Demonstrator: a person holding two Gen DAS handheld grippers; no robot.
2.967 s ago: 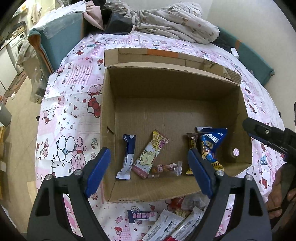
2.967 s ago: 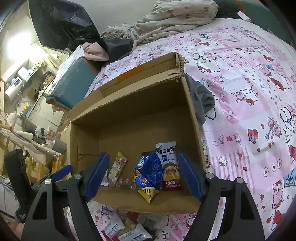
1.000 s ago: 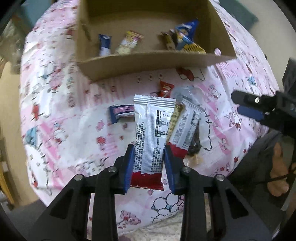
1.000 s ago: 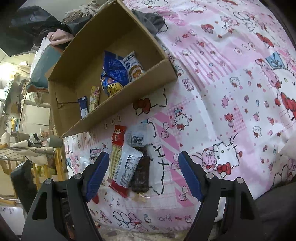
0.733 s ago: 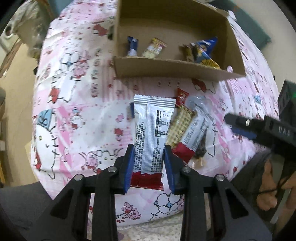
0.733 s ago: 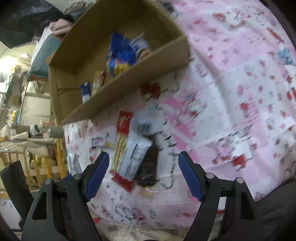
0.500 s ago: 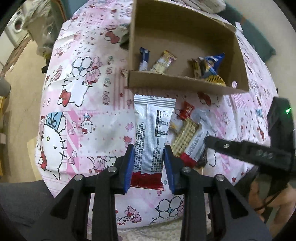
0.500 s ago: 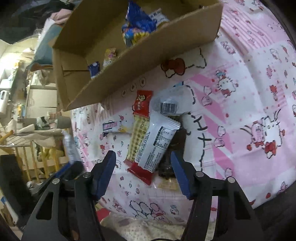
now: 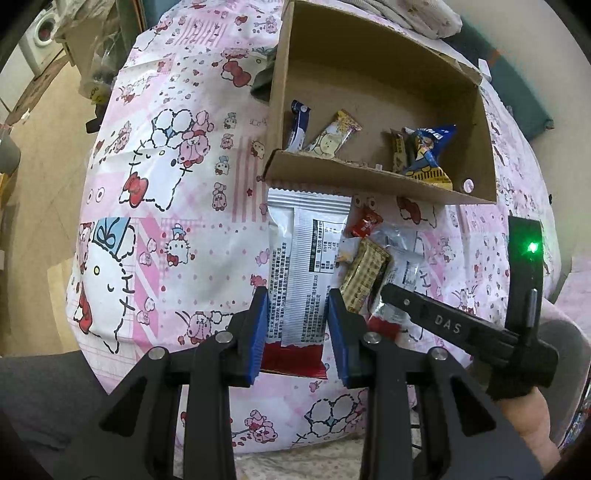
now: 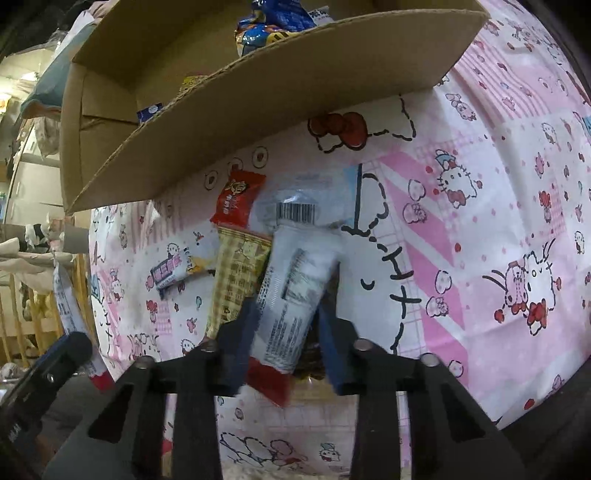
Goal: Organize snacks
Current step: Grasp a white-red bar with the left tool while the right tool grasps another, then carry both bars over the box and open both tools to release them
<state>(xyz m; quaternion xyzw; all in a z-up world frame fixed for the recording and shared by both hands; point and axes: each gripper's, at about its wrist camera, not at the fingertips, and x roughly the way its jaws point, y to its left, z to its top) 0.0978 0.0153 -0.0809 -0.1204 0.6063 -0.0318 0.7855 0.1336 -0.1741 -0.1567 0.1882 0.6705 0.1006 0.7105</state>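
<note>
My left gripper is shut on a white snack packet with a red end and holds it above the bed, short of the cardboard box. The box holds several snacks, among them a blue bag. My right gripper has its jaws around a second white packet with a red end, which lies on a pile with a yellow wafer bar, a red packet and a clear packet. The fingers are blurred. The right gripper also shows in the left wrist view.
The pink cartoon-print bedspread covers the bed. A small pink-and-blue candy lies left of the pile. The box's near wall hangs over the pile. Rumpled bedding lies behind the box. Floor is to the left.
My left gripper has lifted its packet off the pile and carried it toward the box. My right gripper has come down on the pile and closed around the second white packet.
</note>
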